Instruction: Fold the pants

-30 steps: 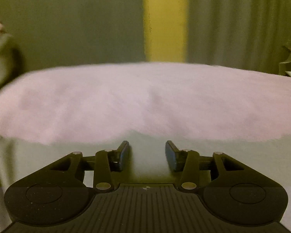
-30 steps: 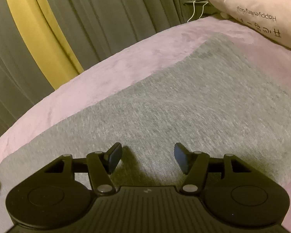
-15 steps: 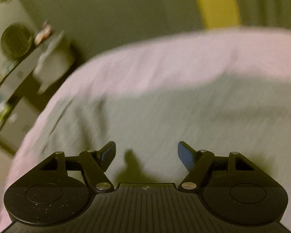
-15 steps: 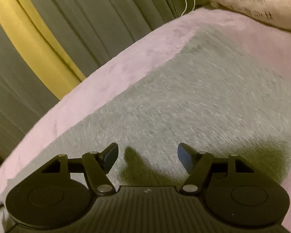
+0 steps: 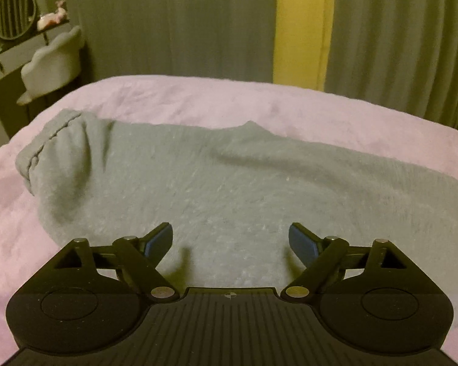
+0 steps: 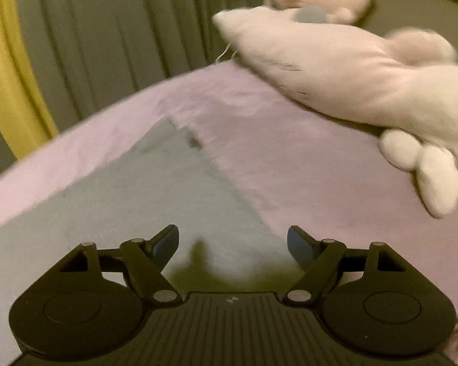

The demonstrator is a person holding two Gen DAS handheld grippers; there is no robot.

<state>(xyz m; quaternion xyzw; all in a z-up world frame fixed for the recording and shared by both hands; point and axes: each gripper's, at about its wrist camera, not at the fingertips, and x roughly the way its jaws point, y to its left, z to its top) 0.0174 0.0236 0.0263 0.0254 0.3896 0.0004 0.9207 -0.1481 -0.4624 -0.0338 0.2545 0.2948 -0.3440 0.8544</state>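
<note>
Where left shows pants (image 5: 229,183), right adds pillow (image 6: 336,64).

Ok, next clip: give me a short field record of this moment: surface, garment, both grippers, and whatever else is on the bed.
surface: bed with pink blanket
garment: grey pants lying flat on the blanket, bunched end at the left of the left view
left gripper: jaws opening, nothing between them, above the pants
right gripper: jaws opening, nothing between them, over the pants' edge
other: pale pillow at the far right of the bed
backdrop: grey curtains
</note>
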